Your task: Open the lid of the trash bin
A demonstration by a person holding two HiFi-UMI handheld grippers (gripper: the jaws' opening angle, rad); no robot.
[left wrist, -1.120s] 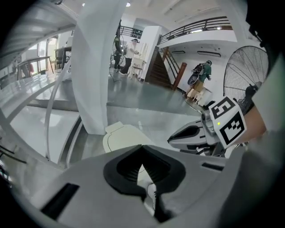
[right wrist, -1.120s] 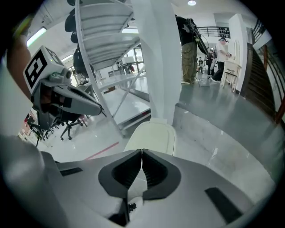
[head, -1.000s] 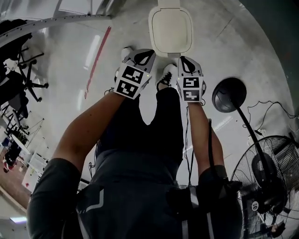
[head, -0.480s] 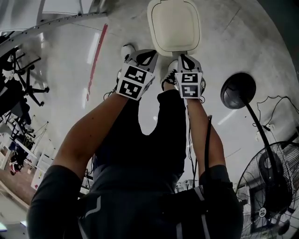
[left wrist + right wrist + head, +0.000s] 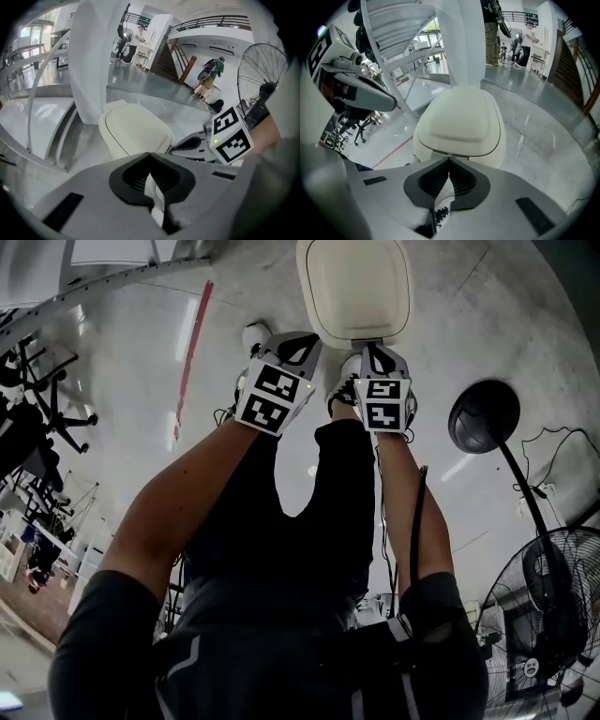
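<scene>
The trash bin, with its cream lid lying closed, stands on the grey floor just in front of the person's feet. The left gripper hovers by the lid's near left corner, jaws together and empty. The right gripper hangs over the lid's near edge, also shut on nothing. In the left gripper view the bin lies ahead and slightly left of the shut left gripper. In the right gripper view the lid fills the middle, directly beyond the shut right gripper.
A standing fan and its round black base are to the right of the bin. A red floor line and a metal railing run at the left. Office chairs stand farther left. White shoes rest beside the bin.
Both grippers have edged forward to the lid's near edge, and the bin looks larger and closer. The lid stays closed and the jaws stay shut.
</scene>
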